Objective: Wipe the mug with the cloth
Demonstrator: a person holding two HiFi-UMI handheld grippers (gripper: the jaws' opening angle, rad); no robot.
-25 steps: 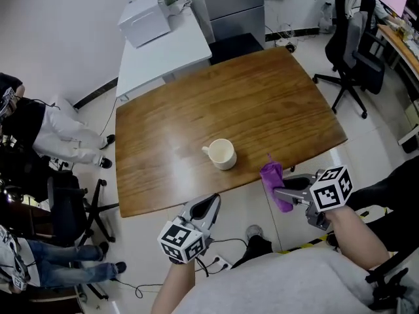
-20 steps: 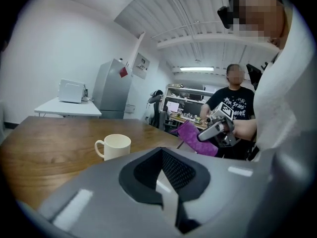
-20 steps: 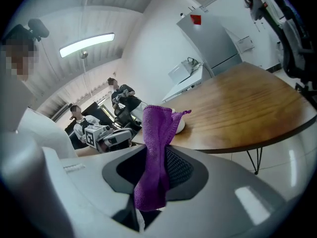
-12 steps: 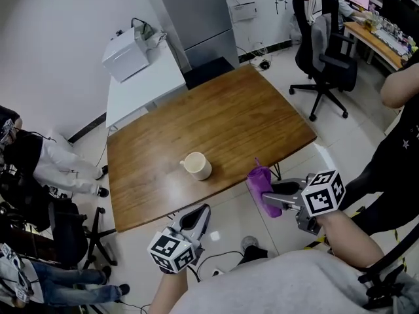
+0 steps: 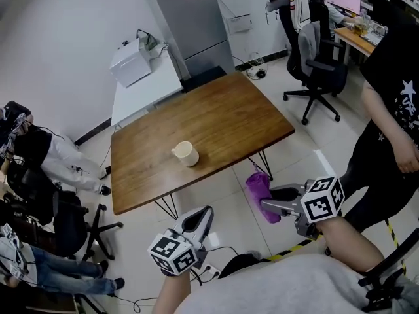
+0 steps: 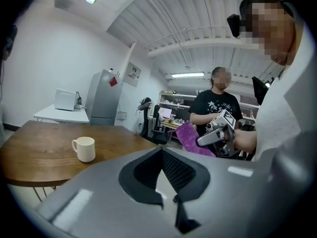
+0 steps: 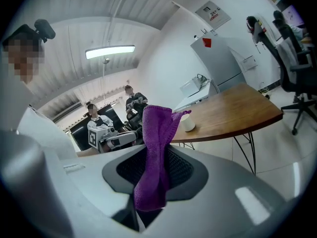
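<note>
Short of the table [image 5: 216, 120], right gripper [image 5: 265, 205] holds the cloth [image 5: 258, 187] level; left gripper [image 5: 204, 213] closed, empty.

1. Bright, even indoor light fills the room; a pale sheen streaks the wooden table [image 5: 216, 120].
2. White ceiling tubes [image 7: 110, 51] glow above the table in both gripper views.
3. The mug [image 5: 186, 154] casts only a faint, soft shadow on the table.
4. Both gripper views bow the table's edge and darken to black at the corners.
5. The head view stays sharp across the table.
</note>
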